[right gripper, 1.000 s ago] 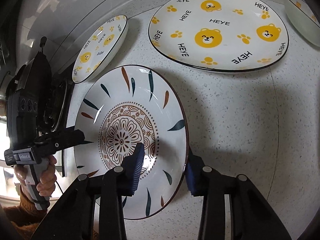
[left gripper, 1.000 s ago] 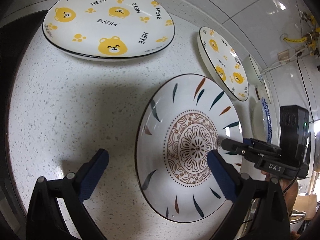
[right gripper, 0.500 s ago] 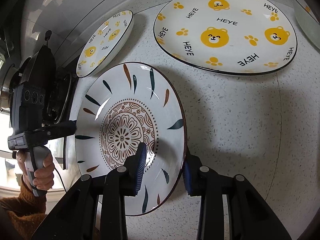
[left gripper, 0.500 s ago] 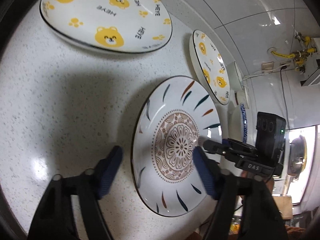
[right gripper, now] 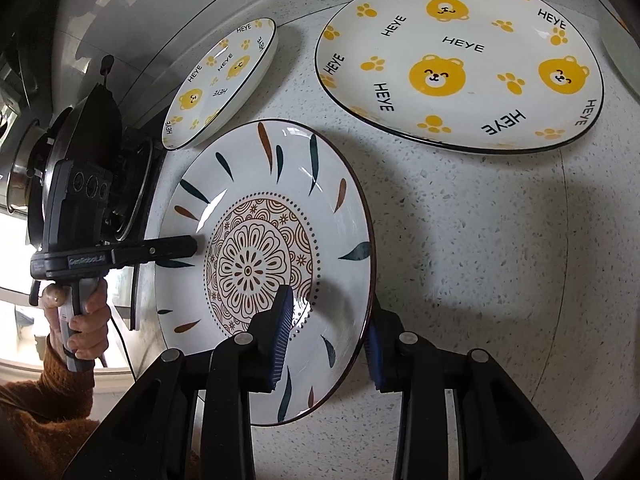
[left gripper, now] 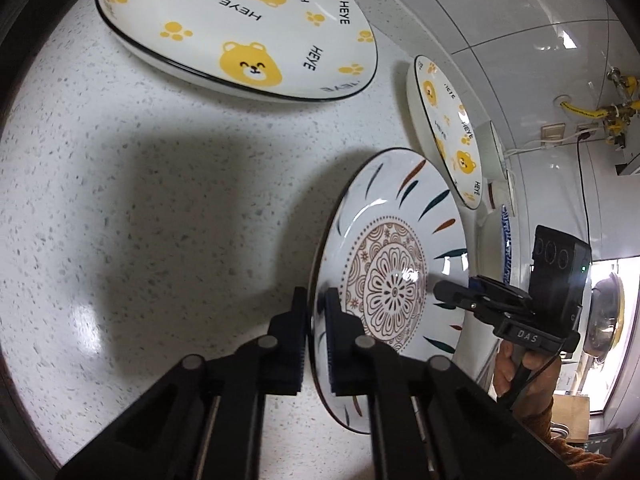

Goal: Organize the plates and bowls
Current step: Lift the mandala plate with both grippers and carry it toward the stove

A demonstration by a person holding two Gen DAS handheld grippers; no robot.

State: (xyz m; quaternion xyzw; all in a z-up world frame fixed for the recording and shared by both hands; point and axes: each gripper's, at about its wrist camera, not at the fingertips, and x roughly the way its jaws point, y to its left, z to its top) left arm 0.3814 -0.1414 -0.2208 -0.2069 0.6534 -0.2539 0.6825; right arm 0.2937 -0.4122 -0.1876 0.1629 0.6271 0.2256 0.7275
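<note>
A white patterned plate (left gripper: 394,276) with a brown flower centre and coloured leaf strokes lies over the speckled counter (left gripper: 160,200). My left gripper (left gripper: 316,312) is shut on its near rim, one pad above and one below. In the right wrist view the same plate (right gripper: 256,240) sits in my right gripper (right gripper: 329,320), whose jaws are closing tighter on the rim. From that side the left gripper (right gripper: 188,246) shows at the plate's far left edge. The right gripper (left gripper: 440,292) shows on the opposite rim in the left wrist view.
A large bear-print plate (right gripper: 460,60) lies flat further back, and a small bear-print plate (right gripper: 224,80) sits by the tiled wall. Another dish edge (right gripper: 616,20) shows at far right. A metal pot (left gripper: 604,316) and a blue-rimmed dish (left gripper: 506,236) stand beyond the plate.
My left gripper's jaws went from wide open to shut on the patterned plate's rim as it moved in lower. The right gripper kept its hold in place.
</note>
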